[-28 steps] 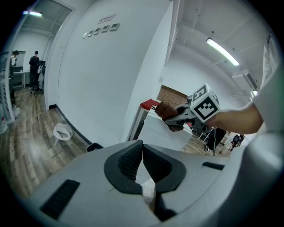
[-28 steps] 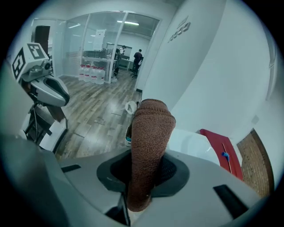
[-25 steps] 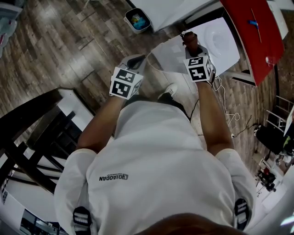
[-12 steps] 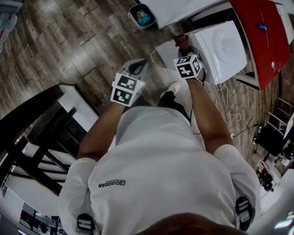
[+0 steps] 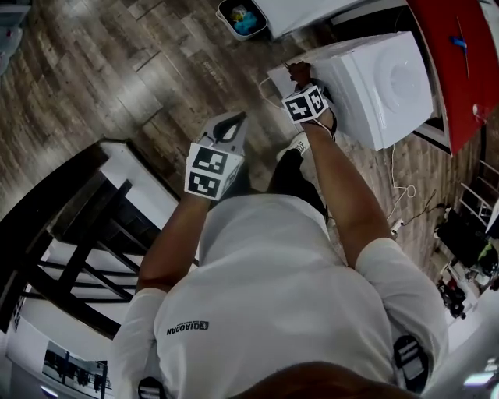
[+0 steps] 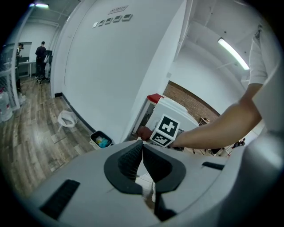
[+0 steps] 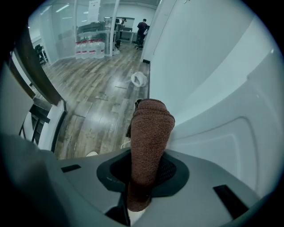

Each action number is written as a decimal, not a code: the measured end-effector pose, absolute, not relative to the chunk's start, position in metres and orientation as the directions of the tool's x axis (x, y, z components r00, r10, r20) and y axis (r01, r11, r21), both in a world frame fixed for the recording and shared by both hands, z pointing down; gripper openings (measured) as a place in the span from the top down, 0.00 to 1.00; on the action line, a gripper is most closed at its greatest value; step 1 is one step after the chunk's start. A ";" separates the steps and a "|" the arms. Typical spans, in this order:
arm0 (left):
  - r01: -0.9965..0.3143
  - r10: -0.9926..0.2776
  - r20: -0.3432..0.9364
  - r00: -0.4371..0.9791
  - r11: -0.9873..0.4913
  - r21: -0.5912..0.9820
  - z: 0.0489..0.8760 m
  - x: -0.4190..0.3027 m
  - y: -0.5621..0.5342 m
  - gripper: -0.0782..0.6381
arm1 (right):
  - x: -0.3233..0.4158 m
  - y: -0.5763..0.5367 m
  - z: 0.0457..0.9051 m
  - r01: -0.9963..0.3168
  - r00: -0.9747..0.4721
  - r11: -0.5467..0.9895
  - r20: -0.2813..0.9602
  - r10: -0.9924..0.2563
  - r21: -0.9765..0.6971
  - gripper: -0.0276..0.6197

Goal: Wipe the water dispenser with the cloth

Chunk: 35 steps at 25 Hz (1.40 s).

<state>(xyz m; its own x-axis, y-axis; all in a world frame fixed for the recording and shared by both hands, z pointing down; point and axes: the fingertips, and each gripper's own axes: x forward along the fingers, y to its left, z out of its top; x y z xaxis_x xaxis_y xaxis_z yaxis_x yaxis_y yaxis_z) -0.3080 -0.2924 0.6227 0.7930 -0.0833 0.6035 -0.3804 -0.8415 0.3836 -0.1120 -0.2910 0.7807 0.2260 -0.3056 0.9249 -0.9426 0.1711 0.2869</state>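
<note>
The white water dispenser [image 5: 382, 74] stands by the wall, seen from above in the head view. My right gripper [image 5: 301, 81] is shut on a brown cloth [image 5: 299, 72] and presses it against the dispenser's left face. In the right gripper view the cloth [image 7: 150, 128] stands up out of the jaws of that gripper [image 7: 144, 170], with the dispenser's white panel [image 7: 222, 133] just to its right. My left gripper [image 5: 233, 121] hangs apart over the floor, left of the dispenser. Its jaws meet with nothing between them [image 6: 142, 150]. From there I see the dispenser [image 6: 174, 108] and the cloth [image 6: 142, 132].
A small bin [image 5: 242, 15] with blue contents sits on the wood floor by the white wall [image 6: 111, 66]. A red table [image 5: 456, 62] is right of the dispenser. Dark and white furniture [image 5: 86, 226] stands at my left. A cable [image 5: 401, 195] trails on the floor.
My right gripper has carried the cloth leftward across the dispenser, from its top toward the left face. The left gripper has barely moved. The head view has shifted.
</note>
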 end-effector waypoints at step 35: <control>-0.526 -0.171 0.626 0.761 -0.727 0.440 0.618 -0.351 -0.276 0.89 | -0.130 -0.281 0.891 -0.942 0.154 0.266 0.967 -0.201 0.205 0.84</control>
<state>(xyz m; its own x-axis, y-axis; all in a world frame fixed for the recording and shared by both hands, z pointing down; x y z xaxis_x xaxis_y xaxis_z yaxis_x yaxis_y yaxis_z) -0.3512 -0.2757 0.6175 0.7606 -0.1714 0.6261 -0.5264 -0.7273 0.4404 -0.1302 -0.2808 0.8914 0.1541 -0.2009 0.9674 -0.9420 0.2656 0.2052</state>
